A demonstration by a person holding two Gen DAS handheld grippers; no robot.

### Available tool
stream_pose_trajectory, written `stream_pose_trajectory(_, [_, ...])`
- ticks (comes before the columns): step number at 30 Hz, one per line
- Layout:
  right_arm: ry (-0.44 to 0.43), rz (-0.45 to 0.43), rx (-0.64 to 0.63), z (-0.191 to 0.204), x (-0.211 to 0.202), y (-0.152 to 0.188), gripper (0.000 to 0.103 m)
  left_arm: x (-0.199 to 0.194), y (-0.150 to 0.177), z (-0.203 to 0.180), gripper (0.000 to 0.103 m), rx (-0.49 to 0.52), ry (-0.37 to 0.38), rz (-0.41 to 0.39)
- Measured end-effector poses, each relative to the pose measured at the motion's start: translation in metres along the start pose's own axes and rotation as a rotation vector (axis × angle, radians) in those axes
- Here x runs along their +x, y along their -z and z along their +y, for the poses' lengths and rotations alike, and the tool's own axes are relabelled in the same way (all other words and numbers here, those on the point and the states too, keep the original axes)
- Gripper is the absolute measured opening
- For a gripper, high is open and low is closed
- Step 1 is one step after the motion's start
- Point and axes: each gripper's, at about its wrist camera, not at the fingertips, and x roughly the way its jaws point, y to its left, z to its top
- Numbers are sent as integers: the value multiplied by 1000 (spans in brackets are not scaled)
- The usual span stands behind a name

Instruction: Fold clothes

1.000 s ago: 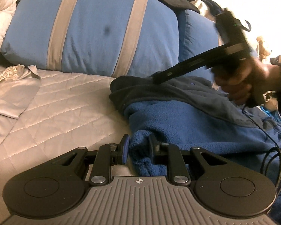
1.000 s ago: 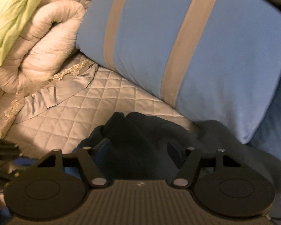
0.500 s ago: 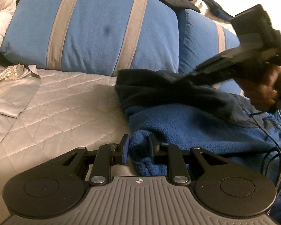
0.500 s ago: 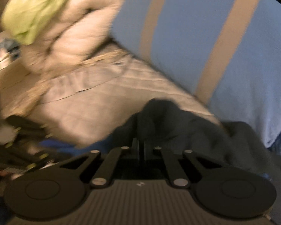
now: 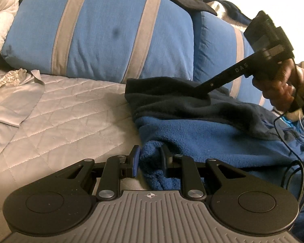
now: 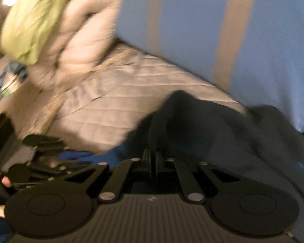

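A blue fleece garment with a dark navy part lies on the quilted bed. My left gripper is shut on a bunched blue edge of the fleece near the bottom of the left wrist view. My right gripper is shut on the dark navy fabric, which rises in a fold between its fingers. In the left wrist view the right gripper, held by a hand, digs into the navy part and lifts it a little. The right wrist view is blurred and shows the left gripper at lower left.
Two blue pillows with grey stripes lean at the back. A grey quilted bedspread stretches to the left. A rolled beige comforter and a lime-green cloth lie far left. A black cable hangs at right.
The right gripper's jaws have shut on the navy fabric and pulled its edge up and to the right. The left gripper has stayed still on the blue edge.
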Motion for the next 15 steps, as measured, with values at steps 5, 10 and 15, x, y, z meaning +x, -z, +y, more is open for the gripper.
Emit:
stream_pose_trajectory(5, [42,-16,68,-24,-9,-14,41,0,1,-1,22,-3,2,-2])
stream_pose_trajectory(10, [56,-107,62,-11,11,-48,54,-1,-1,0,24,-16,8,5])
stream_pose_trajectory(15, [91,-60,26,8,58,-72,58,-1,-4,5,31,-70,21,6])
